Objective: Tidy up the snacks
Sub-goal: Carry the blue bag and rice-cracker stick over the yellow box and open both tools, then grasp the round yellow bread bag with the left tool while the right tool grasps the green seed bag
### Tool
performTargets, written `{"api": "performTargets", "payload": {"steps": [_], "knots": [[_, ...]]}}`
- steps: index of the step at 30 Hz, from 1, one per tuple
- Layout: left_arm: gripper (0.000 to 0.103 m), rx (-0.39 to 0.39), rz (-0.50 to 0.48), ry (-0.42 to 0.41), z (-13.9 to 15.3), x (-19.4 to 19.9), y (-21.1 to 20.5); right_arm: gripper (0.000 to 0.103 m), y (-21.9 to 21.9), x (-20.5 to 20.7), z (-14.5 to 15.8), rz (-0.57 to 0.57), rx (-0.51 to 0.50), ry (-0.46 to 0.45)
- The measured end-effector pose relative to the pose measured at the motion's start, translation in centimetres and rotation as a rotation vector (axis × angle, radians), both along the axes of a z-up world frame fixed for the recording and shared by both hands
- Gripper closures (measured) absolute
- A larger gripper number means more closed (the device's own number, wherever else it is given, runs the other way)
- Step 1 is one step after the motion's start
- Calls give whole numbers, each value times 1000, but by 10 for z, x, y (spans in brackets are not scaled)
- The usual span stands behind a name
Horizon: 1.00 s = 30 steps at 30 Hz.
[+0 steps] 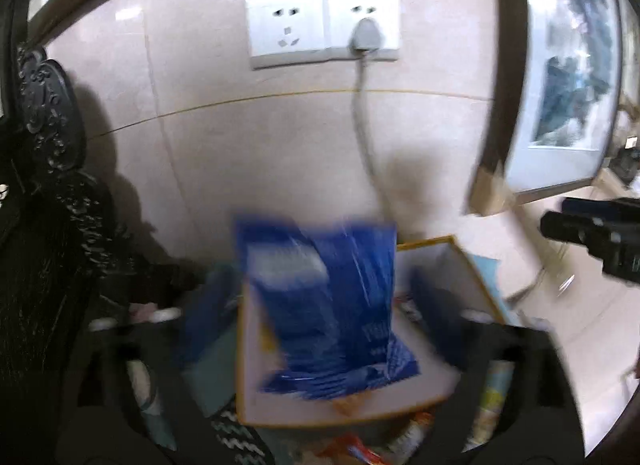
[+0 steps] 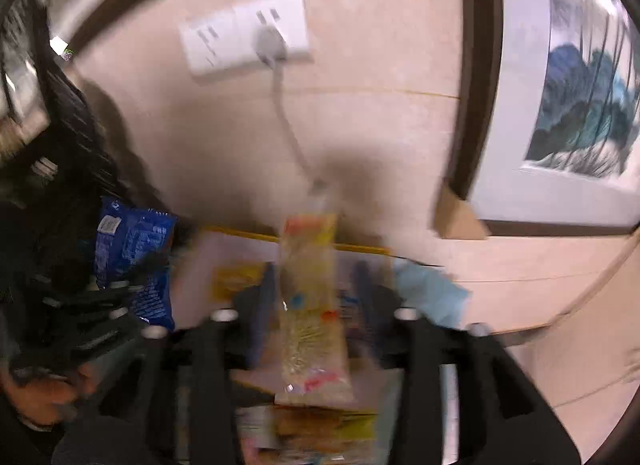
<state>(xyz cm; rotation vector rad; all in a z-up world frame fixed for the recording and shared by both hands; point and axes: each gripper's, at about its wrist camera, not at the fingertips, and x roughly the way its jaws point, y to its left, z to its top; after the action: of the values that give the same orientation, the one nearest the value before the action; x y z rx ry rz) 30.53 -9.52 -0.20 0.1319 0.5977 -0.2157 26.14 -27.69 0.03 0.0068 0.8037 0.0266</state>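
Left gripper [image 1: 320,329]: the jaws stand wide apart, one blurred blue finger [image 1: 204,317] on each side of a blue snack bag [image 1: 328,305]. The bag sits upright between them, but motion blur hides whether either finger touches it — grip cannot be confirmed. The bag hangs over an open box [image 1: 440,265] with a yellow rim and pale inner walls. More wrapped snacks [image 1: 360,449] lie below the box edge, blurred.

Right gripper [image 2: 316,305]: the jaws are partly open, and a tall clear snack packet [image 2: 312,305] with yellow and red print stands between the two fingers [image 2: 260,297]. Contact is not readable through the blur. The packet is above the same box [image 2: 352,249], in front of its rear yellow rim. In this view the blue bag [image 2: 136,253] and the left gripper [image 2: 100,305] appear at the left — beside the box.

Behind both: a beige tiled wall [image 1: 240,145], a double wall socket [image 1: 320,29] with a grey plug [image 1: 366,35] and cord, and a framed picture [image 2: 580,105] on the right.
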Motion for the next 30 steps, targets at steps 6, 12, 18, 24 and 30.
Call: {"api": "performTargets", "payload": {"steps": [6, 12, 18, 24, 30], "knots": [[7, 15, 15, 90, -46, -14, 28, 52, 0, -23, -38, 41, -11, 46], [7, -25, 34, 159, -83, -58, 56, 50, -5, -66, -74, 43, 58, 119], [7, -13, -38, 207, -120, -123, 62, 47, 7, -122, -117, 80, 78, 201], [7, 87, -122, 255, -161, -169, 58, 47, -18, -161, -167, -43, 149, 299], [7, 113, -166, 282, -190, -190, 59, 45, -33, -170, -187, -99, 125, 341]]}}
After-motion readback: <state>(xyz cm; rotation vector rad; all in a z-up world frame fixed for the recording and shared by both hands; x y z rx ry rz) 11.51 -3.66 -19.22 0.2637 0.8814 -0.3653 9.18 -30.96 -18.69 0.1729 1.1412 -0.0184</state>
